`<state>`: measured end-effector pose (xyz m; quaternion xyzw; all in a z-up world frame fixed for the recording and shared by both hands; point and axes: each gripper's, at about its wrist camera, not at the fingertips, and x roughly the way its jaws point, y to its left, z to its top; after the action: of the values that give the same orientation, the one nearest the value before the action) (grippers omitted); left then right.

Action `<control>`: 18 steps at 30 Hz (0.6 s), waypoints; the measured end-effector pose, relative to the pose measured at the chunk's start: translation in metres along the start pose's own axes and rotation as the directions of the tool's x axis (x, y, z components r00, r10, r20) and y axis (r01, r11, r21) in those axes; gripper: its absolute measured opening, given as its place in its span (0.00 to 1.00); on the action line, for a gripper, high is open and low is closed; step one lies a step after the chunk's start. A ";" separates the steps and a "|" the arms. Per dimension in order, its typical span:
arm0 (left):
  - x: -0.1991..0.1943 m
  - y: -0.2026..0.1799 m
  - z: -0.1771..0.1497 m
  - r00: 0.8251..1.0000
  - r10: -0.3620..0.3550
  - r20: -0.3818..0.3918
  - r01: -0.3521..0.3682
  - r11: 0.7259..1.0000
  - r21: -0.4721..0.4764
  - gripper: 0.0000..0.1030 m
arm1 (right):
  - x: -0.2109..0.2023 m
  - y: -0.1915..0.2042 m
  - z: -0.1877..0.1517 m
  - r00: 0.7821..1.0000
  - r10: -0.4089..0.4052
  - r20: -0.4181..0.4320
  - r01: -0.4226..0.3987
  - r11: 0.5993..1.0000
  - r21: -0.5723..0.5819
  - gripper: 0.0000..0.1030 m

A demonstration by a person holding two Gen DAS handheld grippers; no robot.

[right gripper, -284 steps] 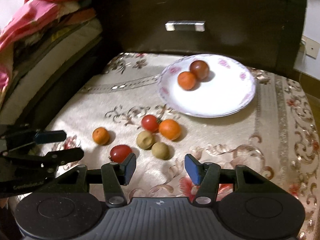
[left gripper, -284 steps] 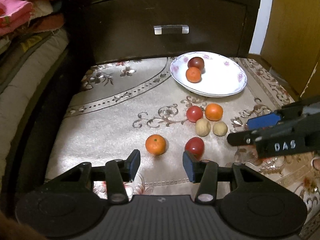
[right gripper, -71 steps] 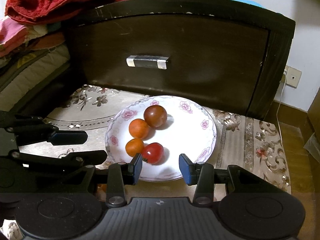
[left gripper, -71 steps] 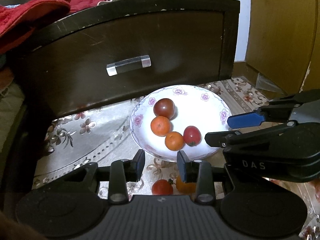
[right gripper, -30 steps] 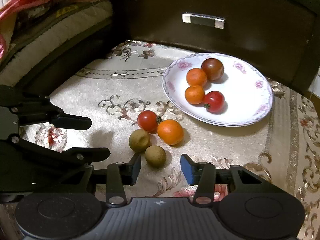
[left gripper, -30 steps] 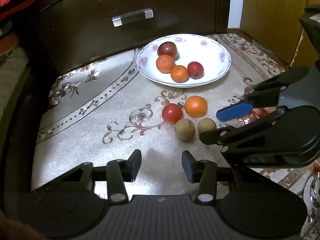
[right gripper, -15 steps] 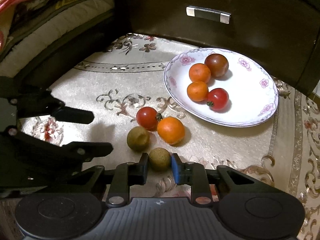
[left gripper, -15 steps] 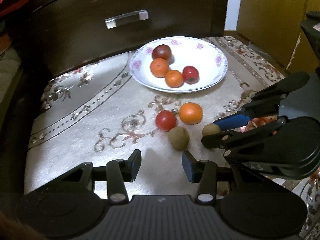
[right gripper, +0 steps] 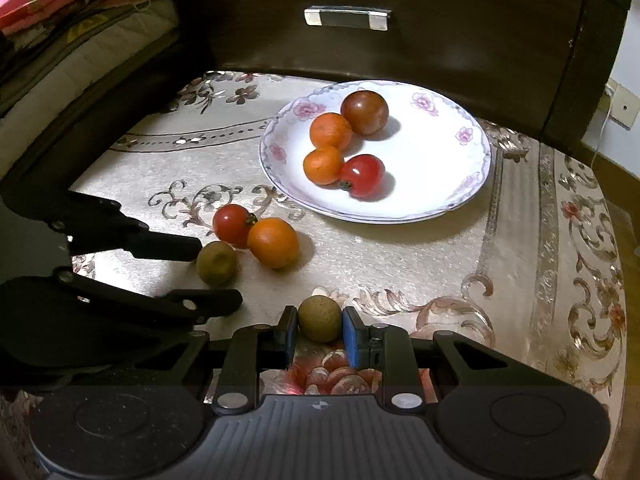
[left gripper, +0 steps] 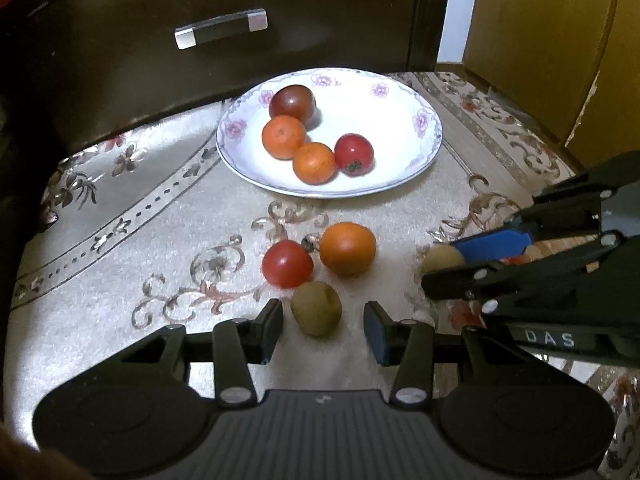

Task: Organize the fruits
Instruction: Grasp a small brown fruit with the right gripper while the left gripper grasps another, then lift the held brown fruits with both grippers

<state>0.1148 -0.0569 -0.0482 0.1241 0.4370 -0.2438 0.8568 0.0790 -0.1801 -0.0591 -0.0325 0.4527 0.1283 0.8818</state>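
A white flowered plate (left gripper: 424, 152) (right gripper: 472, 184) at the back holds several tomatoes and oranges. On the patterned cloth in front lie a red tomato (left gripper: 287, 263) (right gripper: 231, 220) and an orange (left gripper: 347, 248) (right gripper: 273, 242), touching. A small brown-green fruit (left gripper: 316, 308) (right gripper: 216, 262) sits on the cloth between the fingers of my left gripper (left gripper: 323, 330) (right gripper: 214, 274), which stands open with gaps on both sides. My right gripper (right gripper: 320, 334) (left gripper: 444, 266) is shut on a second brown fruit (right gripper: 320, 323) (left gripper: 442, 259), to the right of the group.
A dark wooden drawer front with a metal handle (left gripper: 221, 34) (right gripper: 346, 17) rises just behind the plate. Folded bedding (right gripper: 60, 40) is stacked at the left. A yellow wooden cabinet (left gripper: 560, 40) stands at the right. The cloth (right gripper: 540, 260) reaches the seat's right edge.
My right gripper shut on one brown fruit and drew it right, away from the group. My left gripper came forward and down, so the other brown fruit now lies between its fingers.
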 end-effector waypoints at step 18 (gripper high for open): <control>-0.005 -0.003 0.001 1.000 -0.015 0.009 0.015 1.000 -0.001 0.33 | 0.000 0.000 0.001 1.000 -0.002 -0.004 0.002 1.000 -0.003 0.20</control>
<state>0.1116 -0.0588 -0.0434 0.1191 0.4341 -0.2504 0.8571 0.0802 -0.1802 -0.0588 -0.0345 0.4542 0.1278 0.8810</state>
